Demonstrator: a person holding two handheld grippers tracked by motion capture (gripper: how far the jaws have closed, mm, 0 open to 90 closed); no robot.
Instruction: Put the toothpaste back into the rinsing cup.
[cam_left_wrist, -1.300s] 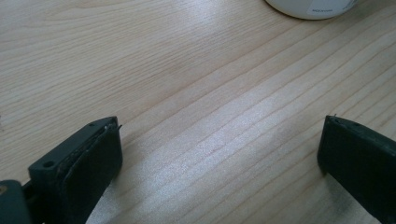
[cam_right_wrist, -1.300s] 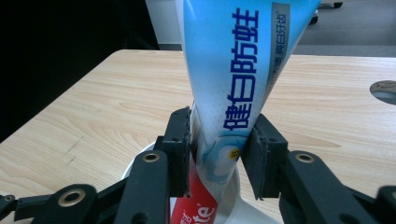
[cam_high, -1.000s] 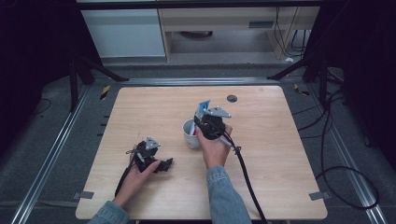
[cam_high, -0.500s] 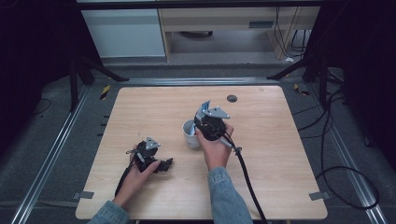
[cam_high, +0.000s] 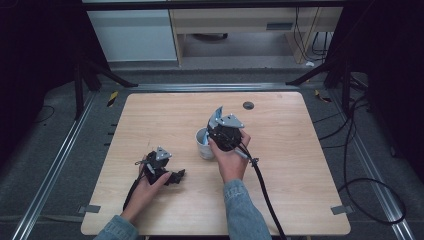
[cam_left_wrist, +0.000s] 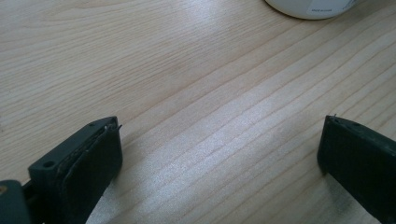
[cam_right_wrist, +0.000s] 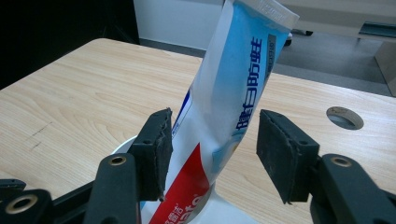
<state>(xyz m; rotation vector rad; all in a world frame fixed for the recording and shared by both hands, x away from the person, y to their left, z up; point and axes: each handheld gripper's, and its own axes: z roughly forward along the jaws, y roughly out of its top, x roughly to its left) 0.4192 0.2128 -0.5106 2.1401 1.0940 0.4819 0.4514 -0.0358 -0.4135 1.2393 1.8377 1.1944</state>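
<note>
Nearest the person, at the near-left of the light wooden table (cam_high: 300, 200), the left hand (cam_high: 142, 187) rests on the wood and holds the left gripper (cam_high: 175, 176), which lies low on the surface and points to the right. In the left gripper view its two black jaws are spread wide with bare wood grain between them, and they grip nothing. At the top edge of that view the rounded base of the white cup (cam_left_wrist: 310, 7) appears, well apart from the jaws.

Farther in, near the middle of the table, the right hand (cam_high: 231, 159) holds the right gripper (cam_high: 223, 131) above and just to the right of the white cup (cam_high: 204, 143), with its black cable (cam_high: 265, 192) trailing back toward the near edge. A blue, white and red toothpaste tube with printed lettering (cam_right_wrist: 219, 116) stands in the cup, leaning to the right, its crimped flat end uppermost. In the right gripper view the jaws stand apart on either side of the tube: the left pad (cam_right_wrist: 156, 151) is against or very close to it, while a clear gap shows between the tube and the right pad (cam_right_wrist: 280, 154). The white rim of the cup (cam_right_wrist: 122, 145) shows below the left jaw.

Beyond the cup, toward the far-right part of the table, a small round hole (cam_high: 248, 105) is set in the tabletop.
</note>
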